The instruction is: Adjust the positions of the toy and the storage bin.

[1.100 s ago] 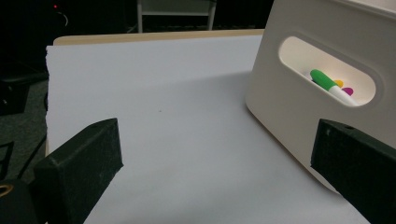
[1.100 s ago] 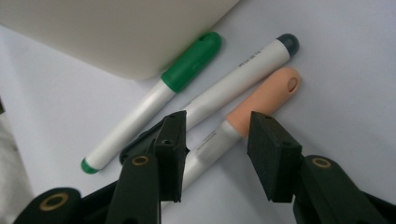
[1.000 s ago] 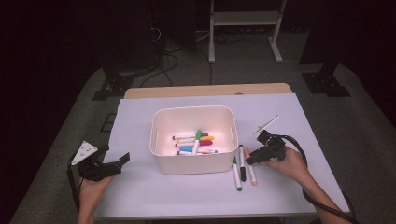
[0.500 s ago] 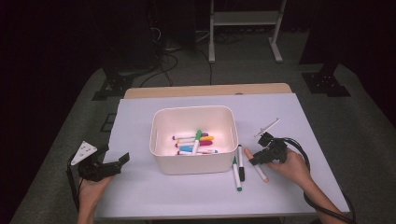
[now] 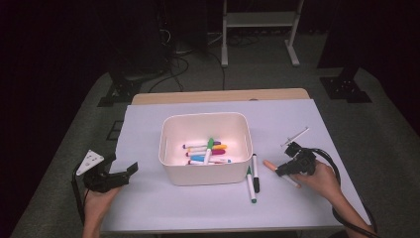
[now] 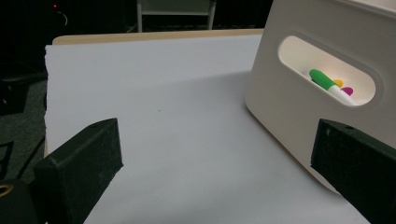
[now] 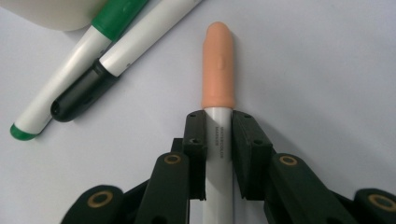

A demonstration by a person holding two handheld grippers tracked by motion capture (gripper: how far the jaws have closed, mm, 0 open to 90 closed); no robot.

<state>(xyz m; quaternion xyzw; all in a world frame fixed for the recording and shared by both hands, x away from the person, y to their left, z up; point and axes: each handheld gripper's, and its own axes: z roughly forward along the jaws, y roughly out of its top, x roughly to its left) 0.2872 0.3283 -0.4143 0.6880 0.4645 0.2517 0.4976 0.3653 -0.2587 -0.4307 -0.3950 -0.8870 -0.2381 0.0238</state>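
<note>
The right tongs are closed on the white barrel of a peach-capped marker, both jaws pressing its sides just behind the cap; they have just been closing, with that marker between them. In the right gripper view the marker still lies flat on the white surface, its cap pointing toward 12 o'clock from the jaws. At about 10 o'clock from the cap lie a green-capped marker and a black-capped marker, side by side and touching along their length, well clear of the held one.

In the high view the right tongs sit at roughly 3 o'clock from the white bin, with the peach-capped marker between bin and hand, near the two loose markers at the bin's 4 o'clock corner. A thin white stick-like item lies at about 1 o'clock from the right hand; what it is cannot be told.

The left tongs rest at about 8 o'clock from the bin, jaws spread wide and holding nothing. In the left gripper view the bin's side stands just ahead of the right-hand jaw, and coloured marker caps show through its handle slot. The bin holds a heap of markers in several colours.
</note>
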